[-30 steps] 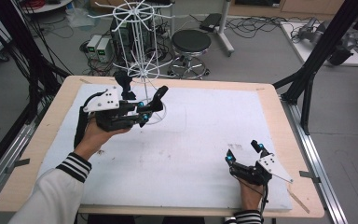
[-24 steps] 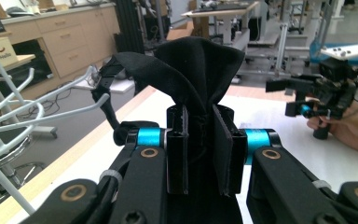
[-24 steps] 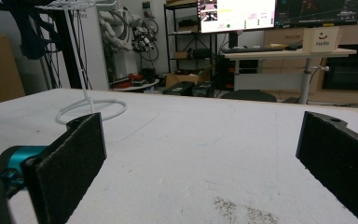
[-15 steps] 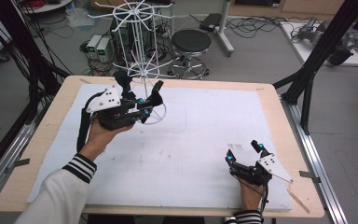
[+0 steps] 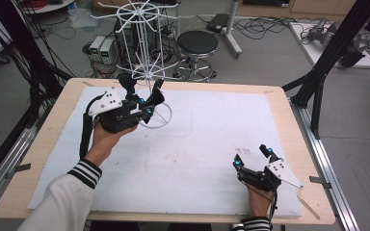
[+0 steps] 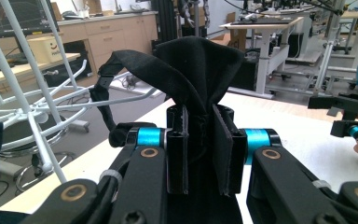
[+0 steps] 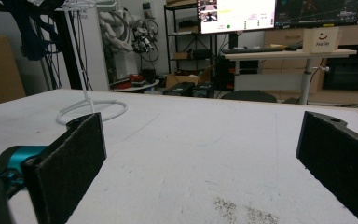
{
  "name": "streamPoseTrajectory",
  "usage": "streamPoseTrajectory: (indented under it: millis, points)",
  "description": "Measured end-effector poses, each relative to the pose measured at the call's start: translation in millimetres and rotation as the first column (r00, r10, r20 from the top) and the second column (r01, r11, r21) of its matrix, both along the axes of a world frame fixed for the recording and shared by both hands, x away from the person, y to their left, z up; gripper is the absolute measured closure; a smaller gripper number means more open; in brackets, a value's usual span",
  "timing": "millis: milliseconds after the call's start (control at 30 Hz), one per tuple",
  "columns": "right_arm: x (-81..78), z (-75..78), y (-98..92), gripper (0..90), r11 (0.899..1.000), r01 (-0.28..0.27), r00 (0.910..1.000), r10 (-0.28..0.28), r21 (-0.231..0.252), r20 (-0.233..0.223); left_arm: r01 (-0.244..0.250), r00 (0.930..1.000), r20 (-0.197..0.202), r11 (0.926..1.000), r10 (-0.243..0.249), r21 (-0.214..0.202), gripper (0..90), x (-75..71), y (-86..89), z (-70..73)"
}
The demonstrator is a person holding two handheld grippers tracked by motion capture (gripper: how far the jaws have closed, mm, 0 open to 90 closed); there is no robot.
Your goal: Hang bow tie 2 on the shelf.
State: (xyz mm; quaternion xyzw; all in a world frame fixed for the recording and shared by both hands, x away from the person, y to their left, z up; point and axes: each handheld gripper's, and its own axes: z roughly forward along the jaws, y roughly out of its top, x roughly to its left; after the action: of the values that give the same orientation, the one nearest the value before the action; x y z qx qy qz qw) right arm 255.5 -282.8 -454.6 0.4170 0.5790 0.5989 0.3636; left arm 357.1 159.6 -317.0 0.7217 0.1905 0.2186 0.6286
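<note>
My left gripper (image 5: 146, 103) (image 6: 200, 154) is held above the far left of the table, shut on a bunched black cloth (image 6: 200, 65) (image 5: 157, 95). A strap (image 6: 103, 109) of the cloth loops off to the left, close to the arms of a white wire rack (image 5: 142, 48) (image 6: 32, 107); whether it touches a hook I cannot tell. The rack's ring base (image 5: 166, 118) (image 7: 91, 109) stands on the mat just beyond the gripper. My right gripper (image 5: 252, 156) (image 7: 200, 163) rests low at the near right, jaws wide apart with nothing between them.
A white mat (image 5: 197, 144) covers the wooden table (image 5: 289, 125). Black frame struts (image 5: 318, 82) rise at the right edge. Beyond the far edge stand a stool (image 5: 197, 45) and cables on the floor. A small dark smudge (image 7: 242, 207) marks the mat before the right gripper.
</note>
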Motion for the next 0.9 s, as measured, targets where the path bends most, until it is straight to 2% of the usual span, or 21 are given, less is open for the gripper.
streamPoseTrajectory:
  millis: [233, 567, 767, 900]
  points:
    - [0.0, 0.0, -0.1, 0.6, 1.0, -0.001, 1.0, 0.001, 0.001, 0.0, -0.035, 0.9992, -0.019, 0.9994, 0.035, 0.006, 76.4, 2.3, -0.2, -5.6]
    - [0.0, -0.1, -0.2, 0.7, 1.0, 0.0, 1.0, 0.0, 0.0, 0.0, -0.065, 0.9966, -0.052, 0.9979, 0.064, -0.009, 76.5, 4.5, 4.2, -16.8]
    - [-0.3, 0.0, 0.4, 0.7, 1.0, -0.001, 1.0, 0.001, 0.001, -0.003, -0.093, 0.9932, -0.072, 0.9954, 0.091, -0.024, 76.4, 7.9, 6.2, -20.3]
    - [-0.3, 0.0, 0.3, 0.6, 1.0, -0.001, 1.0, 0.001, 0.001, -0.003, -0.122, 0.9895, -0.08, 0.9925, 0.12, -0.011, 76.5, 9.1, 6.5, -23.3]
